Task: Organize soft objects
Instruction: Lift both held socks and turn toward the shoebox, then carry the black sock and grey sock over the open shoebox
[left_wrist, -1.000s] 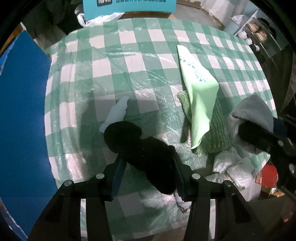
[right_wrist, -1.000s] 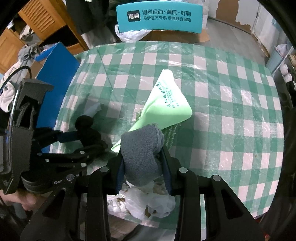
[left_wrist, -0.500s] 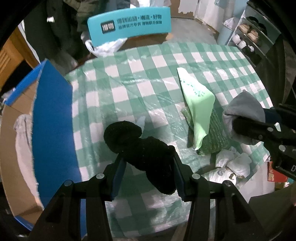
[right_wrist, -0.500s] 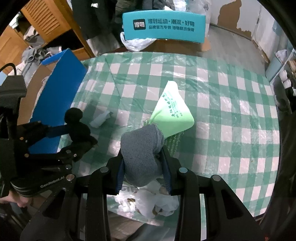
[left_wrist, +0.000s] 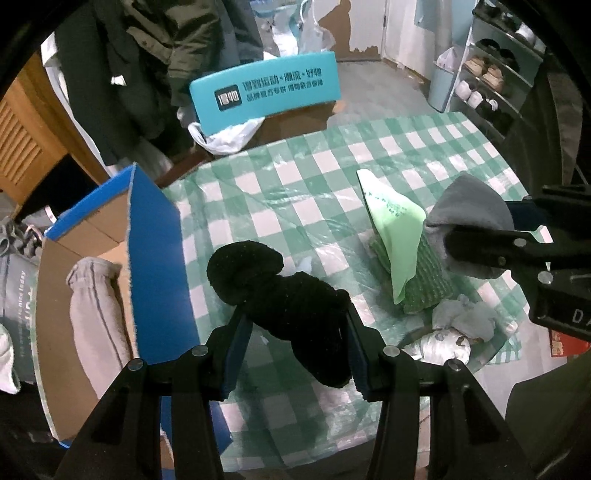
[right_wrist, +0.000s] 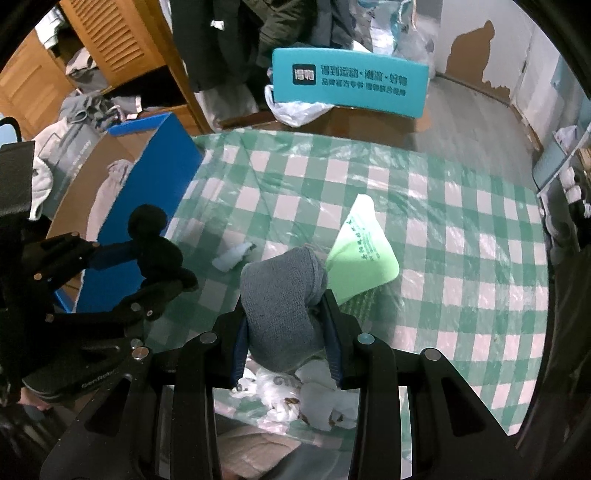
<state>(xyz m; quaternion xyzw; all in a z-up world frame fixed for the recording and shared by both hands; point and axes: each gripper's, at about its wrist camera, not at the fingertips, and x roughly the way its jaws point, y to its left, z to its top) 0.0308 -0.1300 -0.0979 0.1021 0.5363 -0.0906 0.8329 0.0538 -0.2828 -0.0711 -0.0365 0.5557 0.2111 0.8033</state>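
Note:
My left gripper (left_wrist: 293, 325) is shut on a black sock bundle (left_wrist: 280, 295) and holds it above the table's left edge, beside the blue-sided cardboard box (left_wrist: 155, 254). My right gripper (right_wrist: 286, 332) is shut on a grey sock bundle (right_wrist: 282, 299), held above the table's near edge. The grey bundle also shows in the left wrist view (left_wrist: 469, 214), and the black one in the right wrist view (right_wrist: 155, 243). A light green cloth (left_wrist: 397, 229) lies over a dark green knitted piece (left_wrist: 424, 284) on the table.
The round table has a green-and-white checked cover (right_wrist: 443, 258). A grey rolled garment (left_wrist: 92, 306) lies in the box. A small white scrap (right_wrist: 232, 256) and white crumpled fabric (right_wrist: 314, 398) lie on the table. A teal sign (right_wrist: 349, 81) stands behind it.
Both grippers have risen and pulled back from the table with their bundles. The box to the left has come into view.

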